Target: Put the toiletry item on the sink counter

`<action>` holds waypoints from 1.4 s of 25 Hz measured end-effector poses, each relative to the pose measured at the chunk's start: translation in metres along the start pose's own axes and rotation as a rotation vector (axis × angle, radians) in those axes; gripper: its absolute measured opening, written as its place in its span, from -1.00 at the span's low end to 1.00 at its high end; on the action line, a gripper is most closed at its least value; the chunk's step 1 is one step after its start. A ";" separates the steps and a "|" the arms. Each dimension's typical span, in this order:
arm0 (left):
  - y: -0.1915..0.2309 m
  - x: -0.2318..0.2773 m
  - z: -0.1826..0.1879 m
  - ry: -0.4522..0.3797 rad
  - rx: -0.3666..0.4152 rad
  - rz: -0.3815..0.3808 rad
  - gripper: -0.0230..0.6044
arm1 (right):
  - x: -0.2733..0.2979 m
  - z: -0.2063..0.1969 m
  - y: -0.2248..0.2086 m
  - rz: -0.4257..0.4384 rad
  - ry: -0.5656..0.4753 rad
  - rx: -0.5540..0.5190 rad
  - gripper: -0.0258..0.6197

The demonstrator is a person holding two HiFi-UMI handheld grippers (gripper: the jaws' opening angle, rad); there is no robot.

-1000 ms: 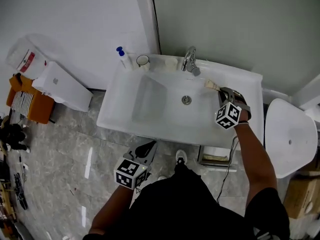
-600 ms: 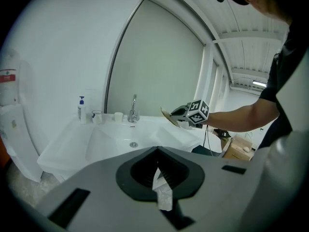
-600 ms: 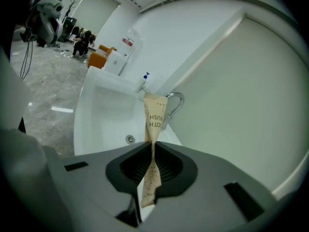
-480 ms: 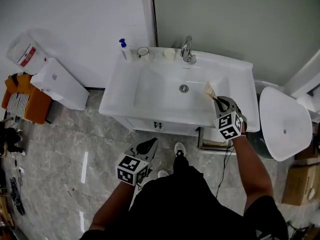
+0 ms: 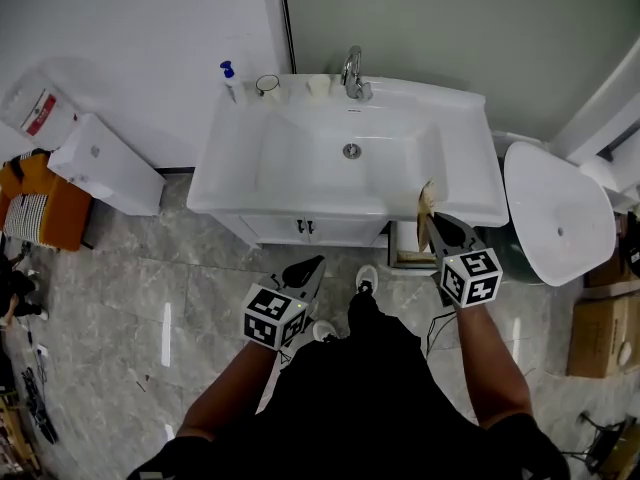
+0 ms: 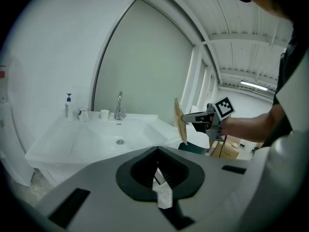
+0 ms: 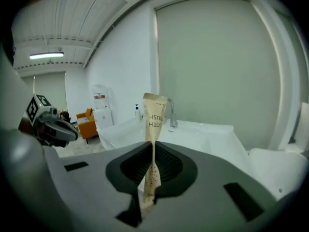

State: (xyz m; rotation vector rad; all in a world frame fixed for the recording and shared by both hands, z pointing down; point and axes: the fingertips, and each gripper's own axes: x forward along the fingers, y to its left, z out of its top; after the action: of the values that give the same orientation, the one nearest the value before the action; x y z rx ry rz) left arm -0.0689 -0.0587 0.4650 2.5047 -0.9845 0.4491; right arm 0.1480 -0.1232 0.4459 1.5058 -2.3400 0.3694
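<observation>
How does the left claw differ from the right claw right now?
The right claw is shut on a tan toothbrush packet; the left claw is shut with nothing held. The right claw sits by the front right corner of the sink; the left claw hangs lower, over the floor in front of it. Both point toward the sink.

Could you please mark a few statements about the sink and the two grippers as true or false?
The right gripper clamps a tan packet. True.
The packet lies on the sink counter. False: it is held upright by the front right corner.
A pump bottle stands at the back left corner. True.
The faucet sits on the left rim. False: it is mid back rim.
The left gripper hangs above the sink counter. False: above the floor.
</observation>
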 end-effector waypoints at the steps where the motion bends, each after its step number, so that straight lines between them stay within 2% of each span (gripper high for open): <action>1: -0.004 0.003 0.000 0.001 0.003 -0.009 -0.93 | -0.006 -0.005 0.002 0.005 -0.001 0.041 -0.87; 4: -0.014 0.012 0.003 0.001 0.014 -0.032 -0.93 | -0.022 -0.020 0.002 0.017 -0.006 0.153 -0.86; 6: -0.021 0.017 0.001 0.007 0.019 -0.046 -0.93 | -0.029 -0.033 0.002 0.020 0.003 0.181 -0.87; 13: -0.030 0.036 -0.015 0.047 0.004 -0.053 -0.93 | -0.042 -0.077 -0.002 0.016 0.113 0.103 -0.87; 20: -0.047 0.072 -0.015 0.073 -0.005 -0.068 -0.93 | -0.046 -0.113 -0.030 0.007 0.194 0.022 -0.87; 23: -0.051 0.085 -0.019 0.090 -0.014 -0.065 -0.93 | -0.039 -0.136 -0.039 0.024 0.265 -0.090 -0.87; 28: -0.058 0.105 -0.025 0.121 -0.036 -0.044 -0.93 | -0.021 -0.185 -0.056 0.082 0.443 -0.407 -0.87; 35: -0.058 0.117 -0.034 0.163 -0.075 0.027 -0.93 | 0.029 -0.276 -0.093 0.208 0.632 -0.737 -0.87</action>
State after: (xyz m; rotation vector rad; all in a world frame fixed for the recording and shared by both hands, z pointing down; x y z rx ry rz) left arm 0.0488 -0.0702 0.5307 2.3489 -0.9546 0.6032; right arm 0.2588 -0.0777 0.7124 0.6693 -1.8096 0.0014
